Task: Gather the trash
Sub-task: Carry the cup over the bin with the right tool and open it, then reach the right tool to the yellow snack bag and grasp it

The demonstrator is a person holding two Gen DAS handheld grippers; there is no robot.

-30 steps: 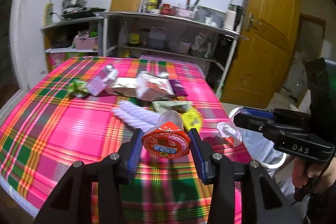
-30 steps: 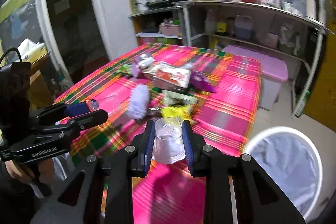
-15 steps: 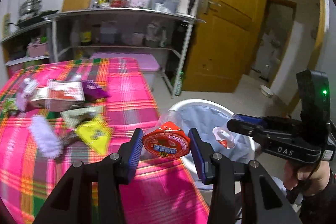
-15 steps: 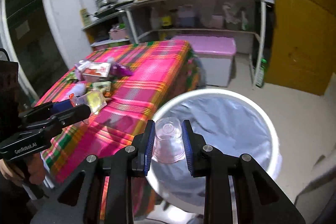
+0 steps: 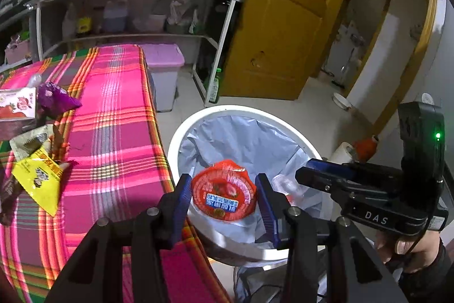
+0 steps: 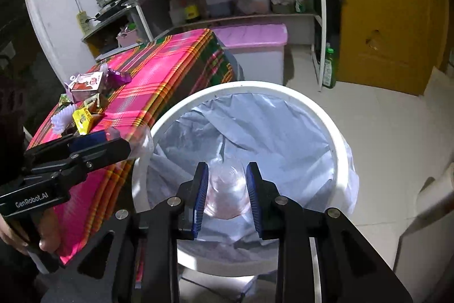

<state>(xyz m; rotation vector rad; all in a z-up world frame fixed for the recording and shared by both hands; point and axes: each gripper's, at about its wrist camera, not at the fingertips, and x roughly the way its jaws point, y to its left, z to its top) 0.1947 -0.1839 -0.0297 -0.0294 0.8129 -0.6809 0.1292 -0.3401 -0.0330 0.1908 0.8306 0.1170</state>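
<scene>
A white-rimmed trash bin (image 5: 227, 110) (image 6: 255, 85) with a blue-grey liner stands on the floor beside the table. My left gripper (image 5: 224, 196) (image 6: 122, 142) hangs over the bin's near rim, shut on a small cup with a red printed lid (image 5: 224, 190). My right gripper (image 6: 227, 189) (image 5: 309, 175) points down into the bin's mouth. Its jaws are opening, and a clear plastic cup (image 6: 227, 186) (image 5: 283, 185) sits blurred between the blue pads with a gap on each side.
The table (image 5: 113, 161) (image 6: 159, 70) with a pink plaid cloth lies left of the bin, with a yellow packet (image 5: 39, 178), a purple wrapper (image 5: 55, 100) and a printed box (image 6: 85, 84). A pink-lidded tub (image 6: 255, 44), metal shelves and a wooden door (image 5: 283, 47) stand behind.
Both grippers swung right from over the table to above the bin and dipped. The right jaws have widened, and the clear cup no longer sits tight between them.
</scene>
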